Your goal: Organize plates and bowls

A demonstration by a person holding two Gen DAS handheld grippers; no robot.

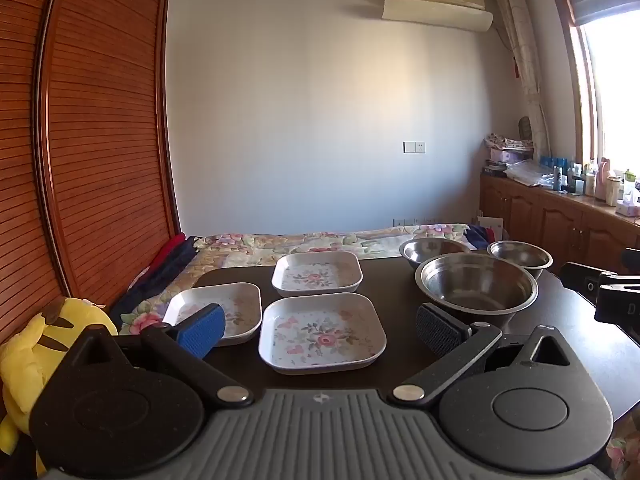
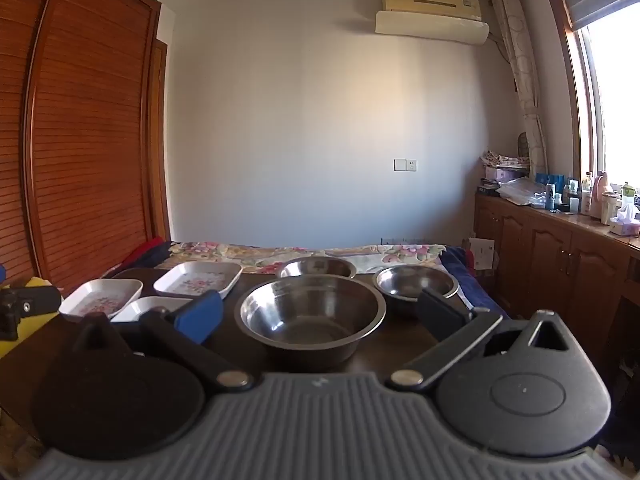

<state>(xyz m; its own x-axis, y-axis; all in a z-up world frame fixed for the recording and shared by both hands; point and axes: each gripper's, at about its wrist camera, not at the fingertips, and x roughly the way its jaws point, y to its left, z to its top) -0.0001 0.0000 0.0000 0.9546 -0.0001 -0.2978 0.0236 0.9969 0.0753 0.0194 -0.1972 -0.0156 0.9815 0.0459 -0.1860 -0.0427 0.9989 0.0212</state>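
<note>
Three square white plates with flower prints lie on the dark table (image 1: 400, 360): a near one (image 1: 322, 334), a left one (image 1: 240, 308) and a far one (image 1: 317, 273). To their right stand three steel bowls: a large one (image 1: 476, 286), (image 2: 310, 312) and two smaller ones (image 1: 434, 251), (image 1: 520, 255) behind it. My left gripper (image 1: 320, 330) hovers open above the near plate, holding nothing. My right gripper (image 2: 318, 312) is open in front of the large bowl, its fingers to either side of it and not touching.
A bed with a floral cover (image 1: 320, 242) lies behind the table. A wooden slatted wardrobe (image 1: 88, 140) fills the left. A yellow plush toy (image 1: 36, 344) sits at the near left. Wooden cabinets (image 1: 560, 220) with bottles line the right wall under the window.
</note>
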